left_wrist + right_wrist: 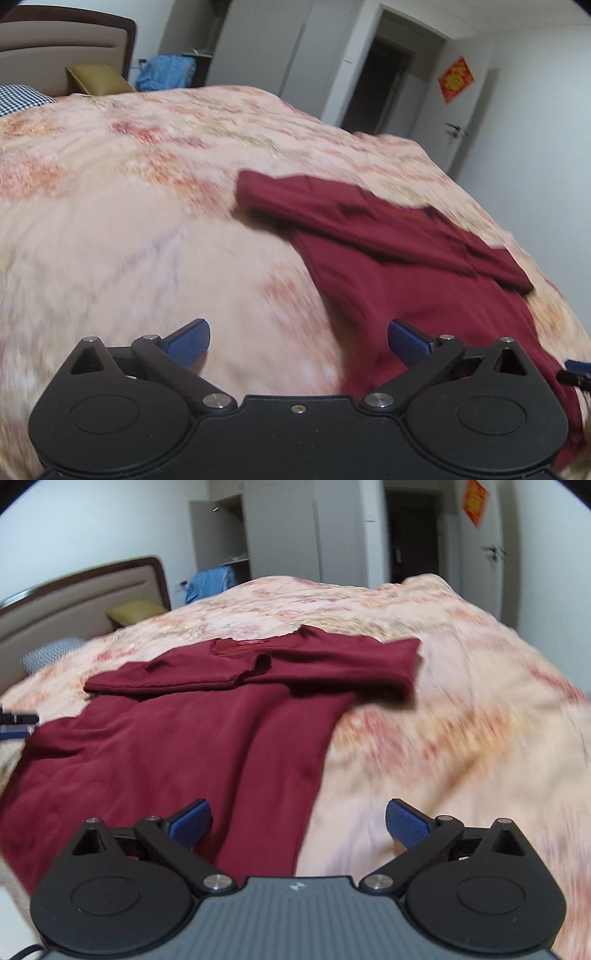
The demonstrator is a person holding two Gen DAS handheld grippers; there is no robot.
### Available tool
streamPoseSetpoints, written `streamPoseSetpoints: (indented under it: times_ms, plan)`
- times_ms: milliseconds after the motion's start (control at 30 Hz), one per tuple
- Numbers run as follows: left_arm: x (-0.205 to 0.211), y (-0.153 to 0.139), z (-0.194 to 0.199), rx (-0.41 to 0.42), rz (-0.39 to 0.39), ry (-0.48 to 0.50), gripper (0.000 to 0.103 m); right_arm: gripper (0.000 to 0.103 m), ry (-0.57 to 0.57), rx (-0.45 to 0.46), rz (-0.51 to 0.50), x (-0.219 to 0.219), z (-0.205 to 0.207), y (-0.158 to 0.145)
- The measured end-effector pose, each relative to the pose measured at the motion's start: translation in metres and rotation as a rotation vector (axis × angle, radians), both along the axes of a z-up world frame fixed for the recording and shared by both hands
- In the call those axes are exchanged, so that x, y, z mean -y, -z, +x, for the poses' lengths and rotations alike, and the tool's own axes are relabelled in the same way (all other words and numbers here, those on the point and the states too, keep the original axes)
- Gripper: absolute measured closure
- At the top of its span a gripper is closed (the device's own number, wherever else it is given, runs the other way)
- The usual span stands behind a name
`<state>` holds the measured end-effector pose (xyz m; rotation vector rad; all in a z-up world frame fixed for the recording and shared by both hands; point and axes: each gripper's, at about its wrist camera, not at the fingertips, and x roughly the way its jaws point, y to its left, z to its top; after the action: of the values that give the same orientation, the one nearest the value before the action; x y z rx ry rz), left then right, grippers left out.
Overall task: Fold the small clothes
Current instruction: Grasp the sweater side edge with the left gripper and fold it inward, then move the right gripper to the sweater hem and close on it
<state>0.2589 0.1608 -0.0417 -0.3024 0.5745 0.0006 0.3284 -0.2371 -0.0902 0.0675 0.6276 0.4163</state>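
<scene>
The left claw (298,341), jaws spread and empty, hangs over the bed's floral quilt (129,206); the maroon shirt (399,266) lies to its right, sleeves folded across. The right claw (298,821), also spread and empty, straddles the shirt's right side edge and is nearer.

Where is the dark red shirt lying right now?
The dark red shirt lies spread on the floral bedspread, sleeves folded across its chest, left of centre in the right wrist view and right in the left wrist view.

A bed (461,701) (floral peach quilt) carries a maroon long-sleeved shirt (177,746), sleeves folded across its chest.
</scene>
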Motion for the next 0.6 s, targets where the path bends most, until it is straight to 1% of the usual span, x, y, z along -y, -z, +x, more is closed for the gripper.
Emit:
streamPoseSetpoints:
  times_ms: [133, 233, 300, 333, 400, 433, 467, 533, 567, 600]
  plan:
    - [0.018, 0.008, -0.024, -0.036, 0.001, 0.053, 0.001, 0.000, -0.008, -0.026, 0.083, 0.016, -0.024, 0.005]
    - [0.026, 0.013, -0.039, -0.043, 0.012, 0.065, 0.001, 0.001, -0.014, -0.015, 0.083, 0.017, -0.041, 0.006]
    - [0.030, 0.015, -0.046, -0.048, 0.021, 0.068, 0.001, 0.008, -0.015, -0.009, 0.066, 0.013, -0.050, 0.006]
    - [0.032, 0.015, -0.049, -0.049, 0.025, 0.070, 0.001, 0.009, -0.014, -0.004, 0.052, 0.013, -0.055, 0.006]
    - [0.033, 0.015, -0.053, -0.053, 0.028, 0.070, 0.001, 0.017, -0.008, 0.010, 0.028, 0.010, -0.066, 0.007]
    - [0.034, 0.015, -0.055, -0.055, 0.030, 0.071, 0.001, 0.020, -0.003, 0.014, 0.023, 0.011, -0.070, 0.007]
    - [0.035, 0.015, -0.056, -0.056, 0.034, 0.074, 0.001, 0.025, 0.005, 0.015, 0.026, 0.012, -0.073, 0.007]
    - [0.039, 0.015, -0.057, -0.061, 0.045, 0.085, 0.009, 0.033, 0.016, 0.007, 0.046, 0.014, -0.079, 0.007]
    - [0.041, 0.015, -0.058, -0.065, 0.048, 0.087, 0.012, 0.040, 0.021, 0.002, 0.058, 0.014, -0.081, 0.007]
    - [0.042, 0.015, -0.058, -0.068, 0.046, 0.089, 0.020, 0.046, 0.022, -0.006, 0.071, 0.016, -0.083, 0.007]
